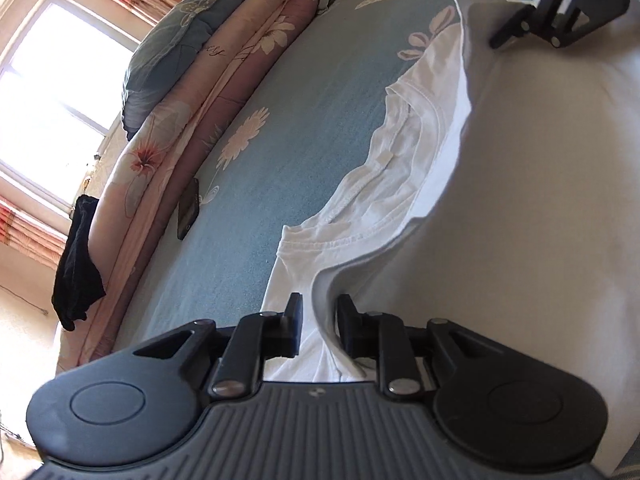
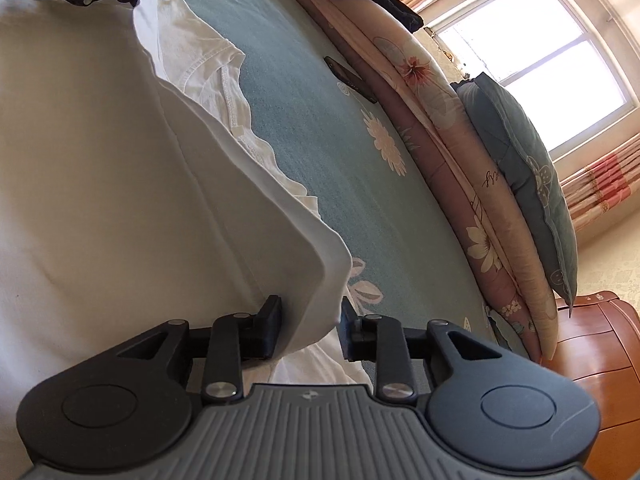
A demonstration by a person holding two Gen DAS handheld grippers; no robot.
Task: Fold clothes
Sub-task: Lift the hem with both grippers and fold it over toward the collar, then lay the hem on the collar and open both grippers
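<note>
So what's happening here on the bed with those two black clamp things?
A person is folding a white T-shirt on a blue flowered bedsheet with two handheld grippers. The left gripper and right gripper each pinch a raised edge of the fabric, lifting one layer over the collar and sleeve beneath. A phone lies by the rolled quilt, untouched.

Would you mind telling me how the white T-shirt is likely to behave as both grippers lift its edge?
The white T-shirt is probably floppy: its lifted edge sags and ripples between the left gripper and right gripper. It looks thin and light, so it should drape and may slip if held loosely.
</note>
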